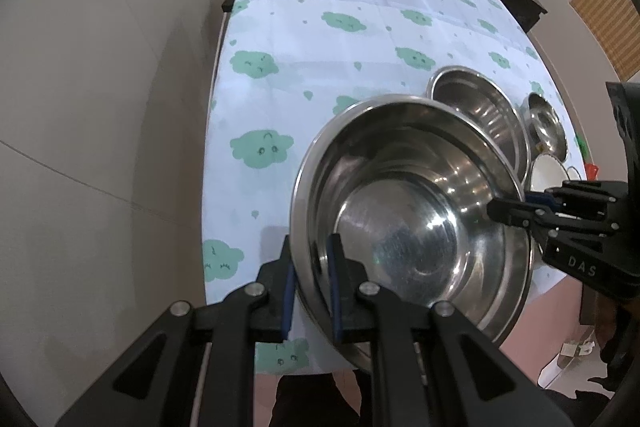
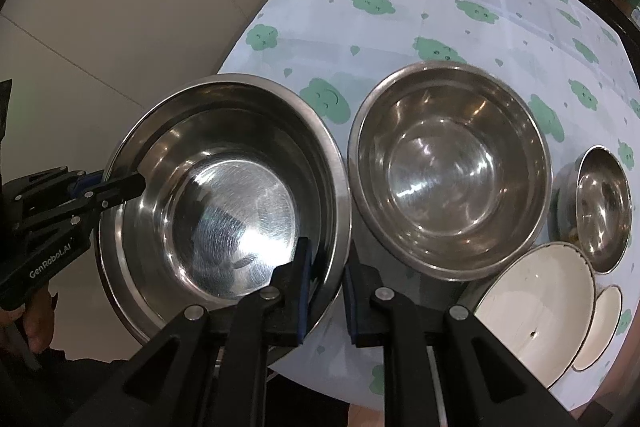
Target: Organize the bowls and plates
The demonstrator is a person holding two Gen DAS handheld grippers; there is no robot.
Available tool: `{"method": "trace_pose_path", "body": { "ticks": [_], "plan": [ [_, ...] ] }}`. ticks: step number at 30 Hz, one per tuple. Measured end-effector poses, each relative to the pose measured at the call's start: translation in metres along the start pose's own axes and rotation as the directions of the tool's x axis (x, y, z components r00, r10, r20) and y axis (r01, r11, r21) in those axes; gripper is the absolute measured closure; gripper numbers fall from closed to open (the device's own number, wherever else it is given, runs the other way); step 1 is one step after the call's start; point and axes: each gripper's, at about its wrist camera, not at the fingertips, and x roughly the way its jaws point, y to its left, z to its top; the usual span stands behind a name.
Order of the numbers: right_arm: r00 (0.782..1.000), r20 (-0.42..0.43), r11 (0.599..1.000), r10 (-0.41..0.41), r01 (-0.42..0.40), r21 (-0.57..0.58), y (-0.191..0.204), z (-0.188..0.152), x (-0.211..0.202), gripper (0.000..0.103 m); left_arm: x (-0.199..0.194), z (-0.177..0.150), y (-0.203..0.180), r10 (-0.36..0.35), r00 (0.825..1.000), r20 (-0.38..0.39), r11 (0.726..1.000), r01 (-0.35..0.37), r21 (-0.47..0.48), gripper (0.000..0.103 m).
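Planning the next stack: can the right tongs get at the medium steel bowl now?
Probably not yet: the right tongs are shut on the large bowl's rim. The medium bowl sits uncovered beside it.

i can't see all of the big steel bowl (image 1: 400, 211) from my left camera, my own black fingers cover its near edge. behind it the second steel bowl (image 1: 480, 107) is half hidden, and the small steel bowl (image 1: 544, 127) and white plate (image 1: 548, 173) only peek out. from my right camera the small white dish (image 2: 604, 323) sits partly behind the plate. the hand (image 2: 36, 323) is dark and cut off.
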Motion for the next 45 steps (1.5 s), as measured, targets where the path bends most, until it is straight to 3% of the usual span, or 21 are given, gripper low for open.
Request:
{"method": "trace_pose_path", "body": {
  "ticks": [35,45],
  "plan": [
    [0.997,-0.081,1.000,-0.009,0.009,0.001,0.004,-0.013,0.033,0.087,0.043,-0.020,0.000,0.015,0.995,-0.094,1.000,-0.015,0.007,0.092],
    [0.996,-0.085,1.000,-0.011,0.010,-0.002,0.004,-0.012,0.033,0.087,0.043,-0.021,-0.001,0.021,0.996,-0.082,1.000,-0.020,0.015,0.091]
  ]
}}
